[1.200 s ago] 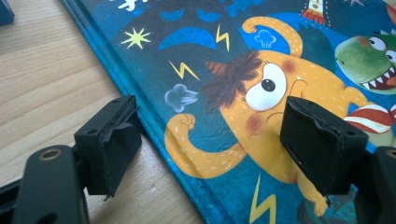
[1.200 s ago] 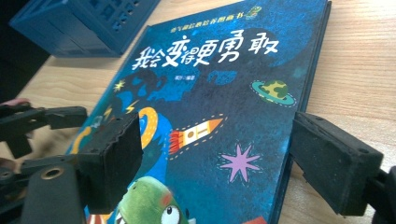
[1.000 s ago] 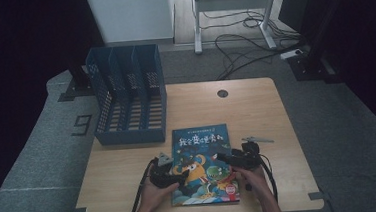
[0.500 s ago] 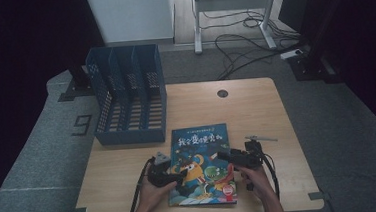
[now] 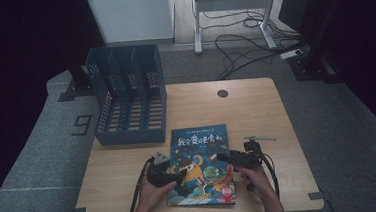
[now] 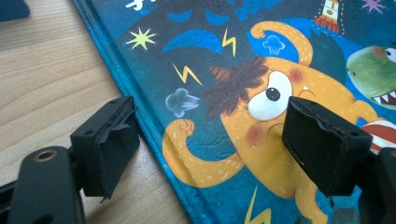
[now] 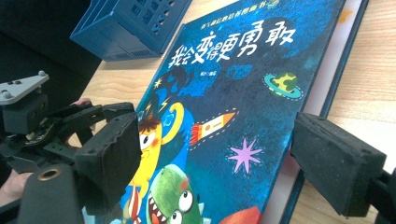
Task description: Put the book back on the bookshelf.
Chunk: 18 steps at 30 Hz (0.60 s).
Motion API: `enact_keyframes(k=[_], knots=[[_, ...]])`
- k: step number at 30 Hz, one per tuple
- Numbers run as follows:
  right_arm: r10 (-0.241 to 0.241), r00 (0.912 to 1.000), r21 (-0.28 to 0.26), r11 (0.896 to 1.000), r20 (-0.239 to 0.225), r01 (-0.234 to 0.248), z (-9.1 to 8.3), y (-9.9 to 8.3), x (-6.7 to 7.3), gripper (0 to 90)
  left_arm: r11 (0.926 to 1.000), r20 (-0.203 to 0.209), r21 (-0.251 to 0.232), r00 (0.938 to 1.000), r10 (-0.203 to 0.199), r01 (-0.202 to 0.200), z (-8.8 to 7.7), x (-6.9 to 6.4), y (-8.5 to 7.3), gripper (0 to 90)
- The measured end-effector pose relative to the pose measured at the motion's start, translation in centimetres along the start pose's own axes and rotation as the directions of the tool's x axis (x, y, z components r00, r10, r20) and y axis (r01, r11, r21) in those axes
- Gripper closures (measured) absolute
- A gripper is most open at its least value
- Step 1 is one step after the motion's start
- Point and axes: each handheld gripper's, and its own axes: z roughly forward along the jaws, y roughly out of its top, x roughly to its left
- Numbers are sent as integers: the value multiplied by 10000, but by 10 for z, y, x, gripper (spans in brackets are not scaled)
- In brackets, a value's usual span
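- The left tongs (image 5: 177, 176) are standing wide open at the left edge of the picture book (image 5: 201, 165), with nothing pinched between the pads.
- In the left gripper view, one black pad (image 6: 108, 142) is hanging over the bare wood just outside the book's edge, while the other is hovering above the orange cartoon creature on the cover; whether either pad is touching cannot be told.
- The right tongs (image 5: 225, 158) are also gaping open, coming in from the book's right side and pointing across the cover toward the left tongs.
- In the right gripper view, one jaw is sitting over the right edge of the book (image 7: 233, 107), where the cover seems slightly raised and pale pages are showing, and the other jaw is hanging over the cover's lower left part; the pads are not pressing on anything.
- The person's hands are coming in from the bottom of the high view, each one wrapping around its gripper body.
- The book is lying flat, cover up, on the near middle of the wooden surface (image 5: 256, 106), its near edge close to the person's side.
- A blue file rack (image 5: 127, 95) with several slots is standing at the far left of the surface, just beyond the book's far left corner.
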Motion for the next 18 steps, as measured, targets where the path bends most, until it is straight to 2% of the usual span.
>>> enact_keyframes(k=[5,12,15,17,18], knots=[[425,9977,39,9991,-530,-424,-2,0,-5,158,9999,11,-18,9999,-113,113,-1,1,0,177],[564,9947,-9,9984,-860,-566,-3,1,-5,161,9998,29,-32,9998,-206,206,-1,3,0,169],[544,9956,52,9985,-764,-541,-2,0,-5,161,9999,-24,-26,9999,-141,141,-1,2,0,169],[323,9985,165,9994,-440,-316,0,-1,-4,161,10000,-82,-13,9999,-68,68,-1,2,0,169],[323,9985,165,9994,-440,-316,0,-1,-4,161,10000,-112,-2,9999,-43,43,-1,1,0,169]])
